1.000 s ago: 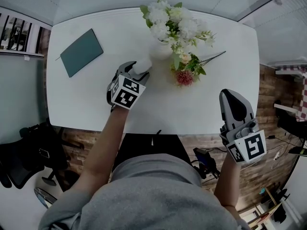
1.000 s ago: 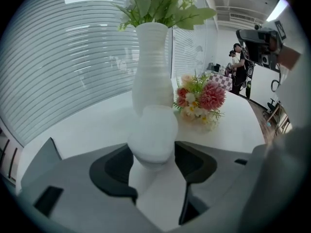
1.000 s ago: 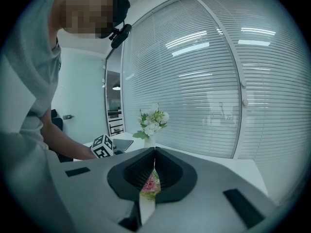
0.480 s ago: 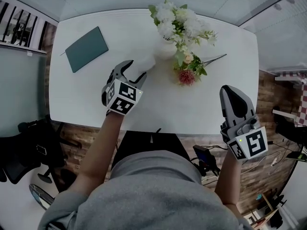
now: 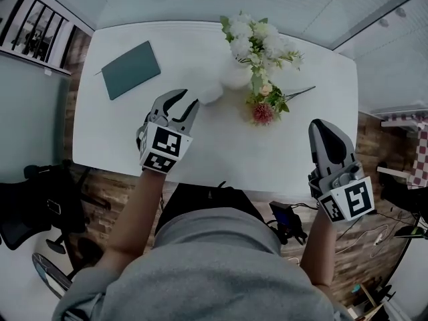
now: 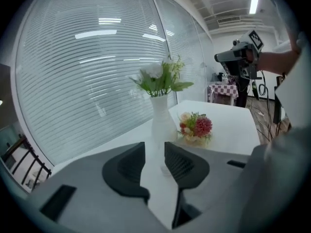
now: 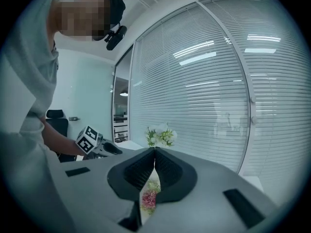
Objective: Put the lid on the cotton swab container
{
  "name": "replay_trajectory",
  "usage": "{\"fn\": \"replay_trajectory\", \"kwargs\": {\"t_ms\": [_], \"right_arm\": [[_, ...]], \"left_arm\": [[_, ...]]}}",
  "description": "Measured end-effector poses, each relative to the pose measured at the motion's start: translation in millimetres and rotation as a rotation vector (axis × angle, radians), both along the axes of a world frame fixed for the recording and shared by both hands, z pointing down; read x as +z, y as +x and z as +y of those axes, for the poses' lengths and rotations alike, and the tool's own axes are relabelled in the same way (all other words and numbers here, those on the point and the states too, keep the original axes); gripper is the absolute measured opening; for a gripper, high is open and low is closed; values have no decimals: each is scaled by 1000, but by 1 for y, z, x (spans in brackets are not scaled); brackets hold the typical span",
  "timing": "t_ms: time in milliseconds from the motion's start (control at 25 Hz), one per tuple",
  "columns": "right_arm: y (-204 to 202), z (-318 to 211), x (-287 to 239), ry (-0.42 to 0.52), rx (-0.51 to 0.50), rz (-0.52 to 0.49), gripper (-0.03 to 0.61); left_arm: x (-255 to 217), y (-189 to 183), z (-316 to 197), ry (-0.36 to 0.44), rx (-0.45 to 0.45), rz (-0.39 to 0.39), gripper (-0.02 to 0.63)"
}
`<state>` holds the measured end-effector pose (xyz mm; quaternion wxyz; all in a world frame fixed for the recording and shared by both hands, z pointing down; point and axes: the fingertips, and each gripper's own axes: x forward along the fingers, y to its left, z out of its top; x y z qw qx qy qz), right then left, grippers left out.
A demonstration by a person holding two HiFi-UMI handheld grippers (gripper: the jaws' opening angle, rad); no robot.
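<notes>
Apparently the cotton swab container [image 5: 209,93] is capped, so the left gripper [image 5: 184,102] has just been closing its empty jaws, while the right gripper [image 5: 322,128] waits clenched.

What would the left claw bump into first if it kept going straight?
Probably the small white container, then the vase behind it; depth is unclear. The left claw has just been closing, with nothing gripped.

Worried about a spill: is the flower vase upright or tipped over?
Upright: the vase stands on its base on the table, flowers on top.
</notes>
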<state>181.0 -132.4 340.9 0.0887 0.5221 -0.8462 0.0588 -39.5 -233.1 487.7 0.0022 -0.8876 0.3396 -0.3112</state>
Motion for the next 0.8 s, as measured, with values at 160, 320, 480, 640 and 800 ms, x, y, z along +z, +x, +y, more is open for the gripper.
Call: {"fn": "replay_trajectory", "kwargs": {"t_ms": [160, 320, 480, 640, 800], "right_arm": [[-3, 1, -12, 31, -2, -10, 26], [-1, 3, -22, 62, 18, -19, 26], [2, 6, -33, 102, 32, -31, 26], [7, 9, -44, 144, 53, -39, 26], [12, 14, -57, 195, 77, -47, 26]], "left_arm": [[-32, -7, 2, 53, -29, 79, 39], [-60, -12, 4, 99, -53, 156, 9], [-80, -18, 6, 138, -75, 213, 8], [-102, -24, 9, 166, -90, 273, 6], [-126, -25, 13, 202, -88, 300, 6]]}}
